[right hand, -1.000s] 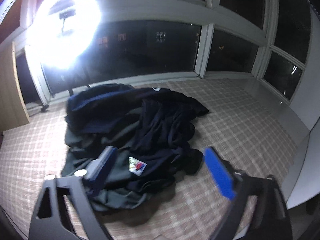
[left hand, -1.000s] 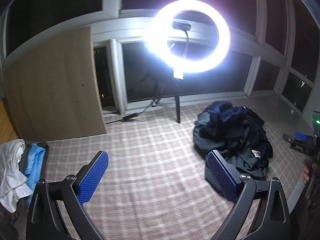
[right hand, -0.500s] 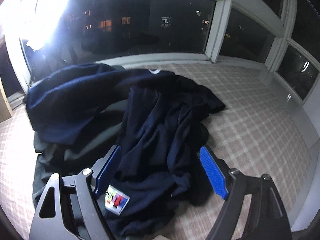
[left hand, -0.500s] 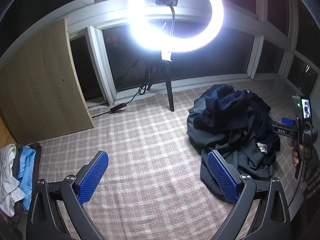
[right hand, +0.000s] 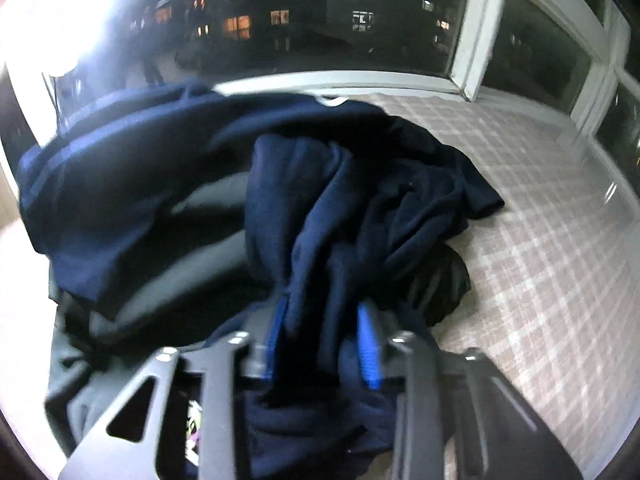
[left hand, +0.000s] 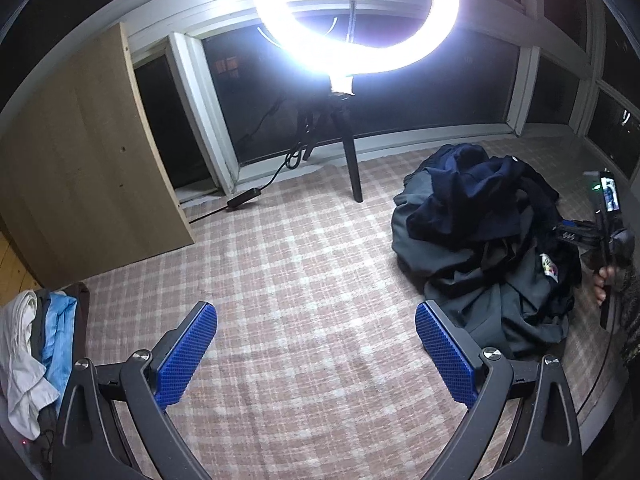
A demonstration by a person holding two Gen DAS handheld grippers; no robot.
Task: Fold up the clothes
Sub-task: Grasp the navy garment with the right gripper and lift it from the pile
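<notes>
One fold of navy garment (right hand: 320,216) between the closing right tool (right hand: 324,344); left tool (left hand: 316,356) wide apart, empty.

Pile of clothes (left hand: 484,252) is mostly navy blue (right hand: 320,208) over dark grey-green fabric (left hand: 516,308), with one small white patch printed in red, yellow and purple (left hand: 549,267). Floor covering (left hand: 304,280) is a pink-beige and white plaid; side stack (left hand: 36,344) shows white, light blue and dark grey cloth. Both grippers, left gripper (left hand: 316,350) and right gripper (right hand: 322,332), have black frames with bright blue textured pads (left hand: 188,356); cabinet panel (left hand: 80,168) is light wood, window frames (right hand: 476,28) white.
</notes>
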